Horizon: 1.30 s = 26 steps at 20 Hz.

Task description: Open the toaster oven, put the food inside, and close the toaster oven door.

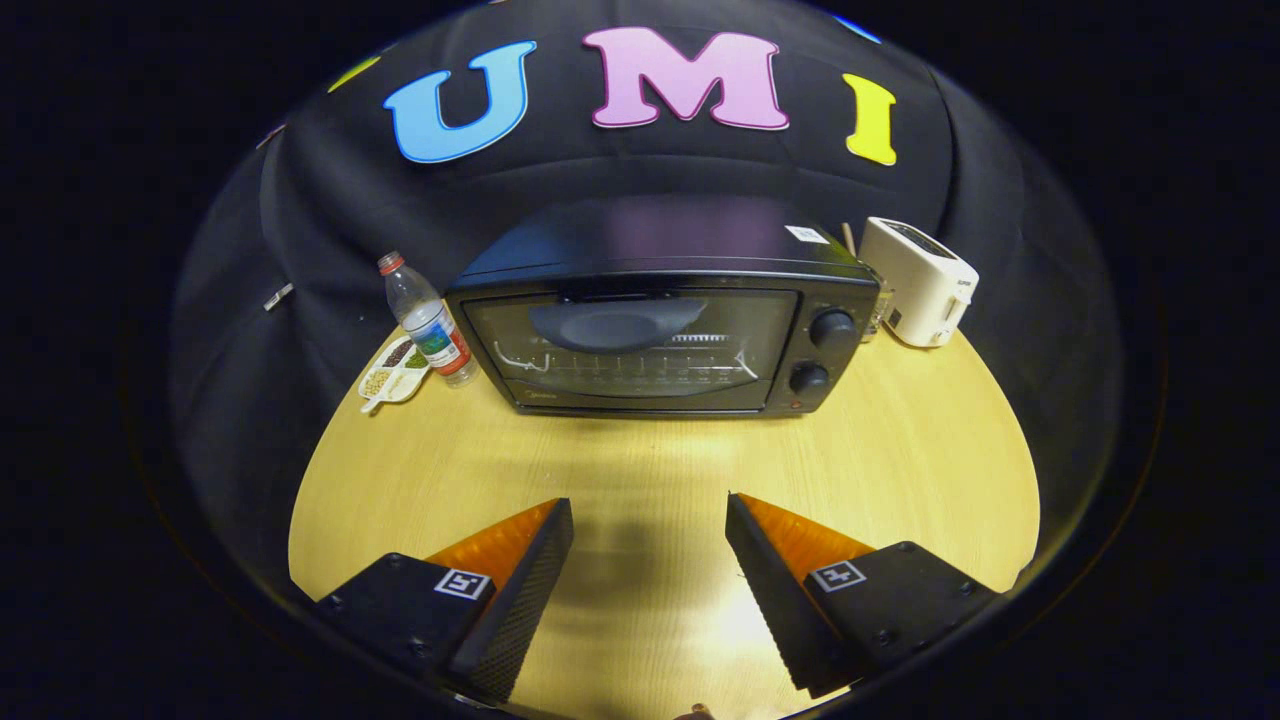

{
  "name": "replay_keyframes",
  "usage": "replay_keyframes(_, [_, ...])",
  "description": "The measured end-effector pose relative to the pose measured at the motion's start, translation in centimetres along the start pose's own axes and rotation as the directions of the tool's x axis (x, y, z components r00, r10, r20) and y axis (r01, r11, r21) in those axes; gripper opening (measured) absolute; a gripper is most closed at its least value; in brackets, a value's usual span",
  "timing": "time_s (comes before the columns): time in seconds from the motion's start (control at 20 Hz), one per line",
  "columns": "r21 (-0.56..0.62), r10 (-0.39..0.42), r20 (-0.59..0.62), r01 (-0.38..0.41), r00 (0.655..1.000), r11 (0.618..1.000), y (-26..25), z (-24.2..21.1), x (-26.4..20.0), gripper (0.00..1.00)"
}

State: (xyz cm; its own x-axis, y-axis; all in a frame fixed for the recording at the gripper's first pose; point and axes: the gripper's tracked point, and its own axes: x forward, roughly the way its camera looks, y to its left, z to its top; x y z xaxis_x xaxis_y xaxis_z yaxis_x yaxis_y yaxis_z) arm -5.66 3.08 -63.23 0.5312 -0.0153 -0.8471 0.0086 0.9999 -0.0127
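Note:
A black toaster oven [660, 320] stands at the far side of the wooden table [650, 470], well beyond my fingers. Its glass door [630, 345] is closed, and a wire rack shows through the glass. Two round knobs [832, 328] sit on its right panel. Left of the oven lies a small white divided dish of food [395, 373]. My gripper [650, 510] hovers over the near part of the table, open, with nothing between its orange and black fingers [525, 580].
A clear water bottle [428, 320] with a red cap stands between the dish and the oven. A white toaster [918, 280] sits at the oven's right rear. Bare tabletop stretches between my fingers and the oven front.

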Motion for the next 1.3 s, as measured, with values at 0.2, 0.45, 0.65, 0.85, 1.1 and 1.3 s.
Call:
replay_keyframes(0.2, [0.049, 0.016, 0.060, -0.019, 0.998, 0.999, -2.1, 1.7, -2.6, 1.00])
replay_keyframes(0.45, [0.070, 0.045, 0.167, -0.057, 0.985, 0.996, -7.3, 6.6, -9.2, 0.99])
replay_keyframes(0.65, [0.031, 0.028, 0.330, -0.041, 0.944, 0.999, -13.2, 14.4, -17.4, 0.99])
replay_keyframes(0.85, [-0.018, 0.004, 0.533, 0.006, 0.846, 1.000, -16.6, 23.2, -26.9, 0.99])
replay_keyframes(1.1, [-0.025, 0.053, 0.731, -0.051, 0.680, 0.998, -14.7, 31.4, -37.6, 0.98])
replay_keyframes(1.3, [-0.035, 0.077, 0.789, -0.081, 0.609, 0.996, -13.0, 32.7, -41.3, 0.98])
